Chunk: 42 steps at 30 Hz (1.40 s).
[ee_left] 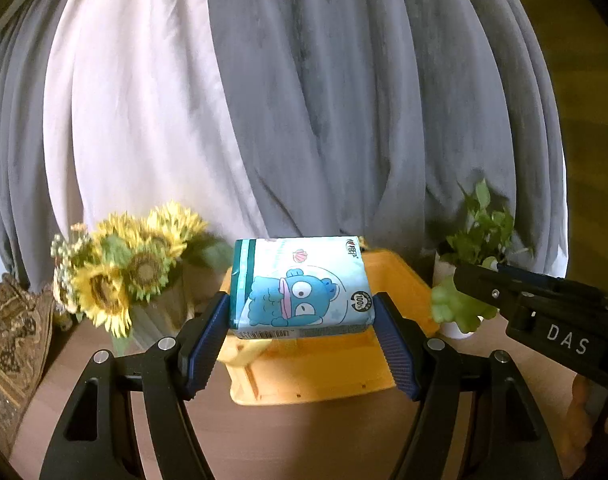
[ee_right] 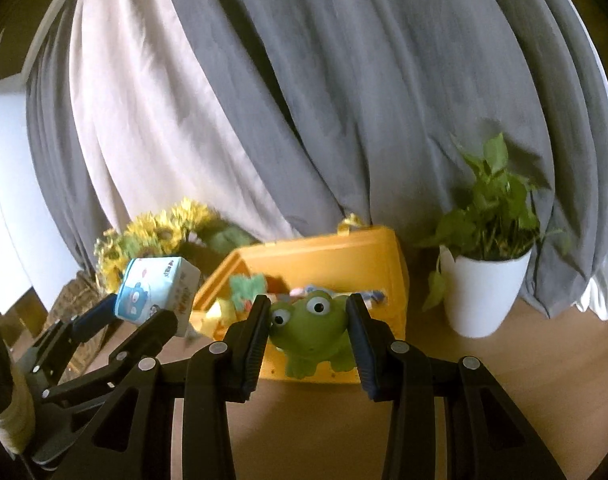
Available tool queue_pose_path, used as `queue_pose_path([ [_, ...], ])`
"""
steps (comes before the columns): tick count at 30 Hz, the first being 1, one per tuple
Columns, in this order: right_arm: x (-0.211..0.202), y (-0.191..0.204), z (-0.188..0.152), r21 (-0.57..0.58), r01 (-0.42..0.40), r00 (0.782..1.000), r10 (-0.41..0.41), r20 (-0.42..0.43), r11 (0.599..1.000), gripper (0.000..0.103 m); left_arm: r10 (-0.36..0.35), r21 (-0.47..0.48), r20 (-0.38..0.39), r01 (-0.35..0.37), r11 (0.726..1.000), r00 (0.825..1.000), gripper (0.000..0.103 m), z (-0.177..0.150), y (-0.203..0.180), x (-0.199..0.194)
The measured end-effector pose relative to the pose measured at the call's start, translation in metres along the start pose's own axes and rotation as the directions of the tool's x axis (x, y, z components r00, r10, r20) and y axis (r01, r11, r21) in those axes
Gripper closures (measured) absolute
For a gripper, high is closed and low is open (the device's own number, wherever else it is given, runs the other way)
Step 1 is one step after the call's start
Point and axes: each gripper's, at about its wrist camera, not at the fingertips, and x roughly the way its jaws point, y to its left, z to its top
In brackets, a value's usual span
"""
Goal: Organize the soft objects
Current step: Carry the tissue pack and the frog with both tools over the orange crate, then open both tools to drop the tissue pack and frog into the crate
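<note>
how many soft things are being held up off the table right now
2. The tissue pack sits clamped in the left gripper; the green frog toy in the right gripper. More lie in the yellow bin, partly hidden.

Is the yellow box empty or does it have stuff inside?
Not empty. The yellow box already holds several colourful soft things.

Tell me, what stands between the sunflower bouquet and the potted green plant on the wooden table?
The open yellow plastic bin with soft items inside stands between the sunflower bouquet and the potted green plant, seen best in the right wrist view.
</note>
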Motion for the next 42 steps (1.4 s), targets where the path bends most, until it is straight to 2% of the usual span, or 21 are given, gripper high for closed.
queue_pose_path([
  [9,0.016,0.007,0.028,0.003,0.011,0.999,-0.011,0.048,1.000,0.063,-0.021,0.012,0.024,0.020,1.000,1.000,0.032,0.023,0.008,0.021],
  [20,0.056,0.001,0.053,-0.022,0.032,0.998,-0.031,0.045,0.999,0.063,-0.023,0.009,0.006,0.023,1.000,1.000,0.032,0.034,0.011,0.066],
  [31,0.110,-0.014,0.061,-0.025,0.044,0.999,-0.045,-0.016,0.999,0.063,-0.055,-0.008,-0.092,0.054,0.998,0.994,0.032,0.030,0.017,0.125],
  [42,0.163,-0.033,0.052,0.011,0.051,0.989,-0.049,-0.138,0.999,0.063,-0.124,0.030,-0.215,0.134,0.991,0.969,0.032,0.018,0.008,0.176],
])
